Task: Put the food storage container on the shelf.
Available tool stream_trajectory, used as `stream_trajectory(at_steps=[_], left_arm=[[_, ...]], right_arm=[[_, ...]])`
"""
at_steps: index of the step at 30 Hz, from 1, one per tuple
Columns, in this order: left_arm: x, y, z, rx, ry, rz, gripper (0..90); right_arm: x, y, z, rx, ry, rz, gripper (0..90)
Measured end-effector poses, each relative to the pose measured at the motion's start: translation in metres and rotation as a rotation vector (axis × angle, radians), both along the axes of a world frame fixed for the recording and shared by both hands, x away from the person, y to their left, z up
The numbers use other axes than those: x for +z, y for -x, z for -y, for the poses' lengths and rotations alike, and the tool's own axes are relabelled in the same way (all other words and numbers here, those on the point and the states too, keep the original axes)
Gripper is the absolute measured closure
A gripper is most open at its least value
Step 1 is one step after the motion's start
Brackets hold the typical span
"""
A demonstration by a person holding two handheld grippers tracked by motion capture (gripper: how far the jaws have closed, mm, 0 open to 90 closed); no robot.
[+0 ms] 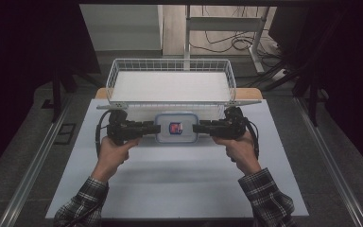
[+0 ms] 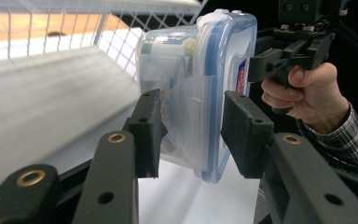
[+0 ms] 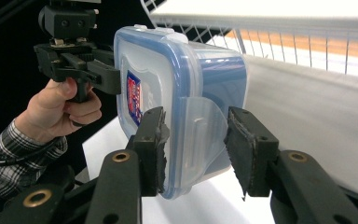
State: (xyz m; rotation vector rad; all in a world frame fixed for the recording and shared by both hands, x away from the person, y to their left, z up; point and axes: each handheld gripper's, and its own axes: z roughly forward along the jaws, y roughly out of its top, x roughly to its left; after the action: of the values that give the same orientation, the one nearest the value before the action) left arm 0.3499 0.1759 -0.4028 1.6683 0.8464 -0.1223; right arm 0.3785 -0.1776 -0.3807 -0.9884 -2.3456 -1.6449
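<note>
A clear plastic container (image 1: 176, 135) with a blue-rimmed lid and a red-and-blue label hangs above the white table top, just in front of the wire basket (image 1: 170, 65). My left gripper (image 1: 157, 128) is shut on its left end and my right gripper (image 1: 196, 127) on its right end. In the left gripper view the pads of my left gripper (image 2: 191, 135) clamp across the container (image 2: 200, 74) at its latch flap, with the right gripper (image 2: 256, 65) at the far end. In the right gripper view my right gripper (image 3: 196, 149) straddles the container (image 3: 186, 79) at its flap.
The white wire basket (image 3: 307, 42) stands on the far part of the white table top (image 1: 179, 184), with a white flat bottom. Beyond it are a desk frame (image 1: 227, 23) and cables on the floor. Metal rails run along both sides of the table.
</note>
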Motion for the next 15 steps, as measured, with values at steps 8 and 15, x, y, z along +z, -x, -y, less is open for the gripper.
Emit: stream_trajectory(at_steps=[8, 15], left_arm=[[0.027, -0.013, -0.006, 0.018, -0.004, 0.012, 58.8], [0.04, -0.028, -0.009, 0.025, -0.002, 0.009, 58.7]], right_arm=[[0.028, -0.016, -0.008, -0.002, -0.009, 0.019, 57.8], [0.041, -0.031, -0.011, -0.007, -0.014, 0.016, 57.7]])
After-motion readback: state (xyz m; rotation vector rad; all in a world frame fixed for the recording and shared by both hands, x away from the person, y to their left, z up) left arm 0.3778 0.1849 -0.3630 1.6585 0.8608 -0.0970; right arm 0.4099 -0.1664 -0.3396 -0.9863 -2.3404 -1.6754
